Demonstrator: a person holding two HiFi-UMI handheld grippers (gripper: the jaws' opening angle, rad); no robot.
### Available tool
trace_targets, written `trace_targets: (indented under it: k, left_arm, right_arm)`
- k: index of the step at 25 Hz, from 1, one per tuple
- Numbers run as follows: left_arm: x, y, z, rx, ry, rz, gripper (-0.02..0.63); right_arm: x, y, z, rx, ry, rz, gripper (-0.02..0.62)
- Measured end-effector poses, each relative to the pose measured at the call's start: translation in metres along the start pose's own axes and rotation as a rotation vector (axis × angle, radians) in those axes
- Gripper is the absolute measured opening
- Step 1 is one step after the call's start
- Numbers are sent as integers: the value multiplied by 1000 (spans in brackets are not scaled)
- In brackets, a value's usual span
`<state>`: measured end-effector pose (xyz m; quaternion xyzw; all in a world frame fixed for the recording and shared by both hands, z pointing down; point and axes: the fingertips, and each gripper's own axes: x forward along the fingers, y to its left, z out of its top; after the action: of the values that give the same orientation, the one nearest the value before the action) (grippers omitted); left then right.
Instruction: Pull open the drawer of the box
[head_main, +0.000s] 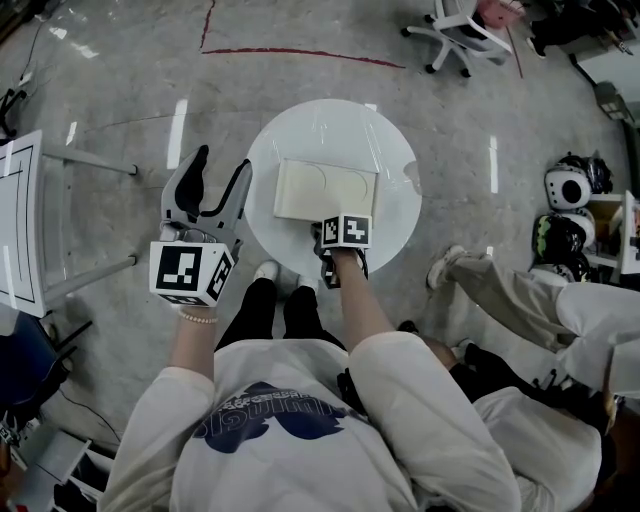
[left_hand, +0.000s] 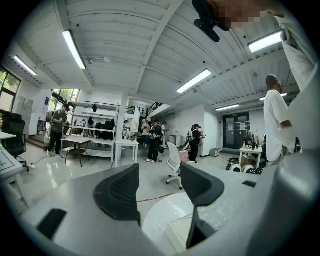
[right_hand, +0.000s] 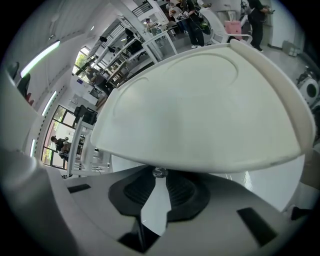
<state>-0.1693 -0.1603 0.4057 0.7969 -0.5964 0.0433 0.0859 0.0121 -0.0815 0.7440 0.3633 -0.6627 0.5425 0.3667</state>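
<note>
We have the right gripper (right_hand: 159, 179) clamped on the small drawer knob (right_hand: 159, 172) at the near side of the box (head_main: 325, 190) on the round table (head_main: 395, 150). The left gripper (head_main: 222, 170) hangs left, jaws apart. Next comes a straight pull toward us.

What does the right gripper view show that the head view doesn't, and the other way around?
Only the right gripper view: the right claw closed on a small metal knob at the front of the white box.
Only the head view: the left claw, open and empty, held beside the left side of the round white table, and a seated person at the right.
Both: the white box and the table it stands on.
</note>
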Motion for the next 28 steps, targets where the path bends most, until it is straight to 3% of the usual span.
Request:
trace_targets:
  k: [28]
  left_arm:
    - [-2, -32, -6, 30, 5, -45, 244]
  right_arm:
    - [-12, 1, -58, -2, 5, 44, 60]
